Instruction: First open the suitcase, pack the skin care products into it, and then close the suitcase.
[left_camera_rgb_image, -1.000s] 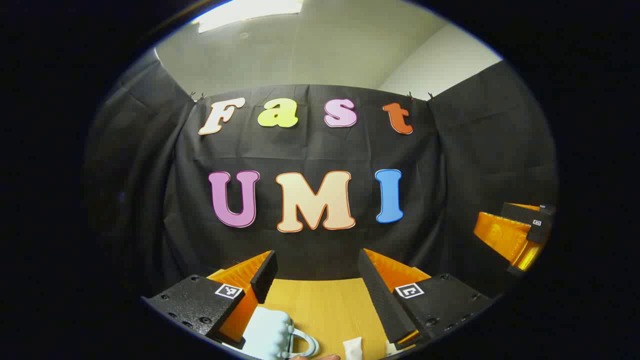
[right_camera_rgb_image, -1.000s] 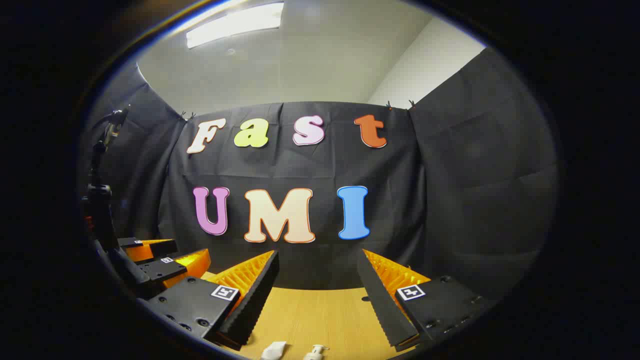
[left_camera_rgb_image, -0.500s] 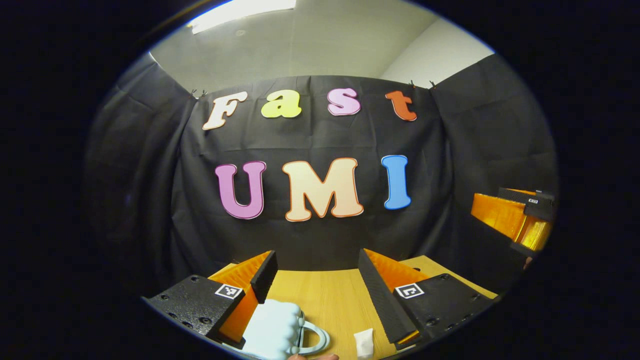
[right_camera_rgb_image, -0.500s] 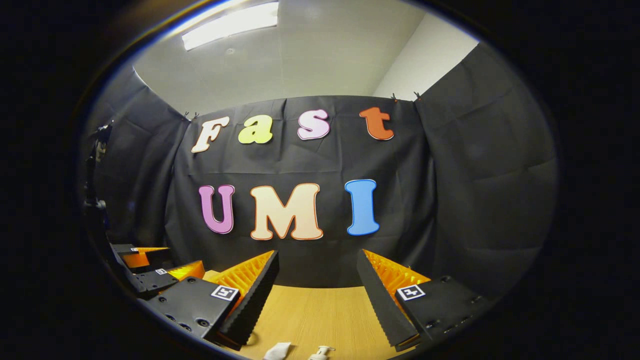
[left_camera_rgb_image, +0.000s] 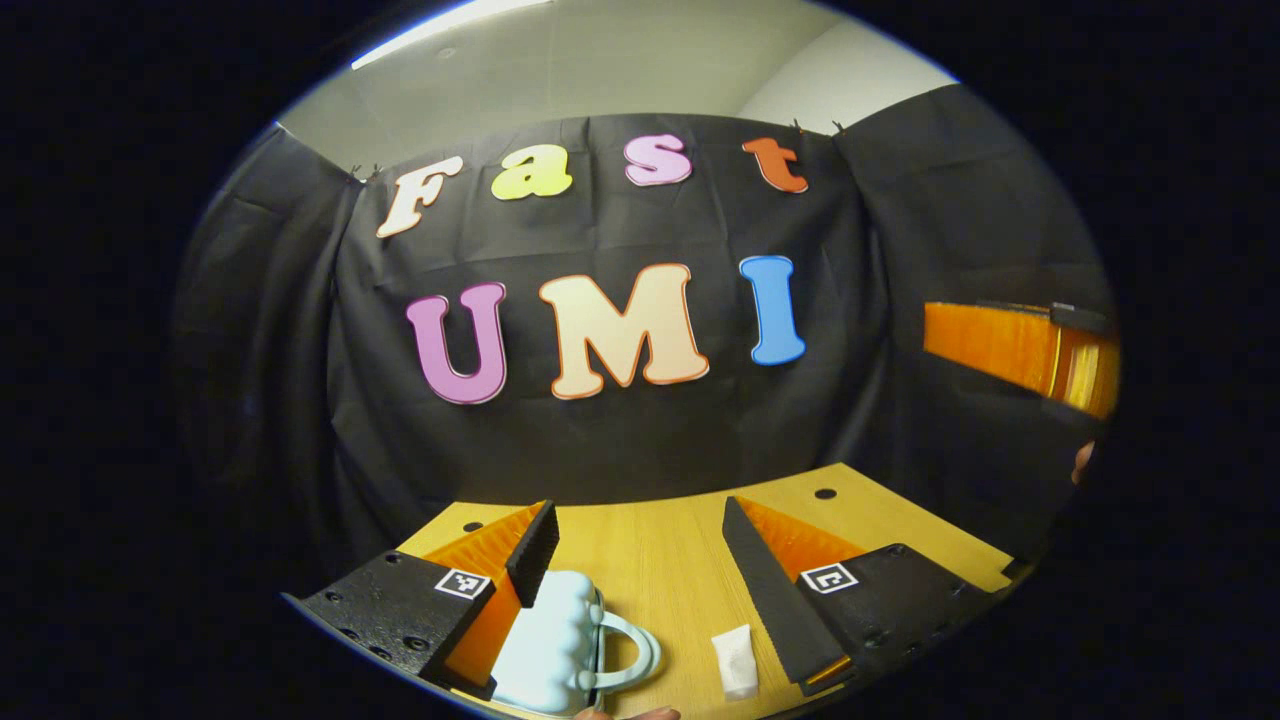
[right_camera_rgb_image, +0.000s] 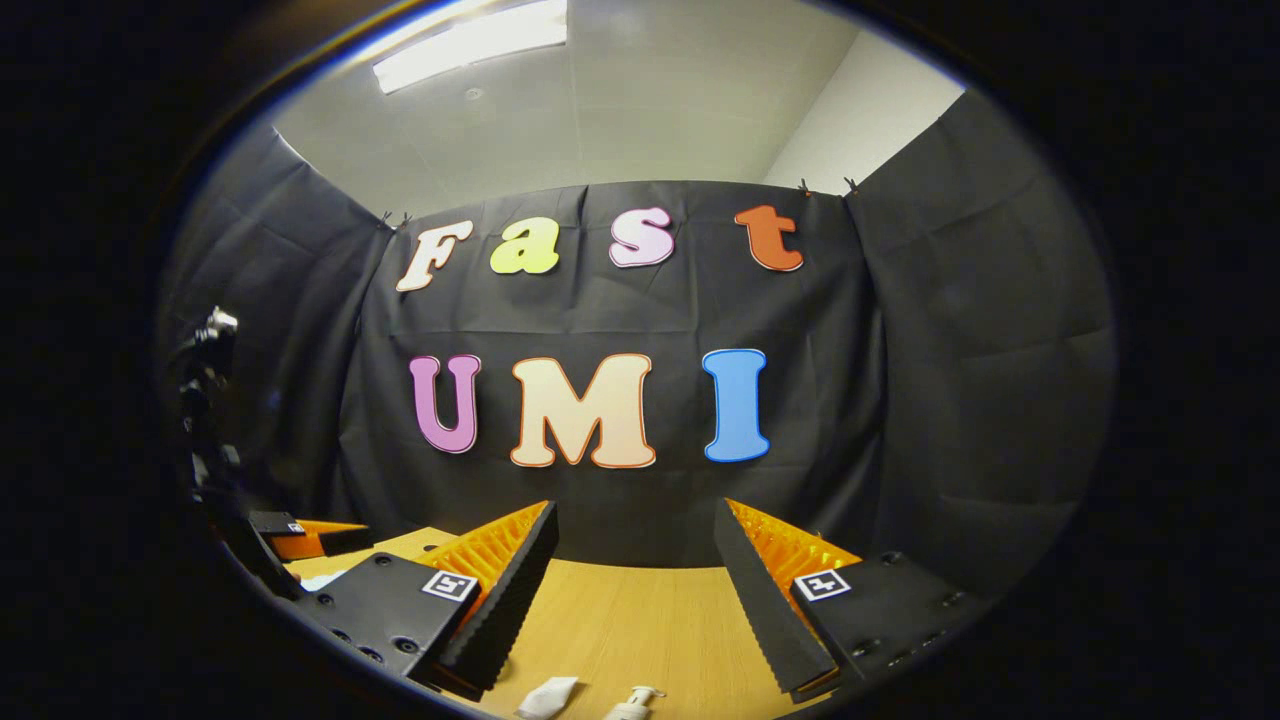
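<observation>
So my left gripper (left_camera_rgb_image: 640, 540) has tipped down over the last second. More of the wooden table (left_camera_rgb_image: 660, 560) shows under it now than a moment ago, and the far edge with its two little holes has come into the left gripper view. Its fingers are spread wide, nothing between them. The pale blue mini suitcase (left_camera_rgb_image: 555, 645) sits right by the near edge of the table, shut as far as I can tell, with its handle loop poking out to the right. It's tucked against my left finger (left_camera_rgb_image: 530, 545), but whether it's actually touching I can't tell. Just right of it lies a small white tube (left_camera_rgb_image: 735, 662), close to the other finger.

My read: I'm lining up on the suitcase for the opening step, which hasn't started. Nothing is packed yet.

My right gripper (right_camera_rgb_image: 635, 545) has barely budged, just drifted a touch. It's also wide open and empty, hanging above the table. Near the bottom of the right gripper view there's a white tube (right_camera_rgb_image: 548, 697) and a little pump bottle (right_camera_rgb_image: 630, 705), both lying loose near the near edge. I can see the left gripper (right_camera_rgb_image: 310, 538) off to the side there too, and from the left gripper view the right gripper (left_camera_rgb_image: 1020, 345) is up high, well apart.

In the way? Not much. The tube by the suitcase handle is close enough that I might knock it when I go for the lid.
</observation>
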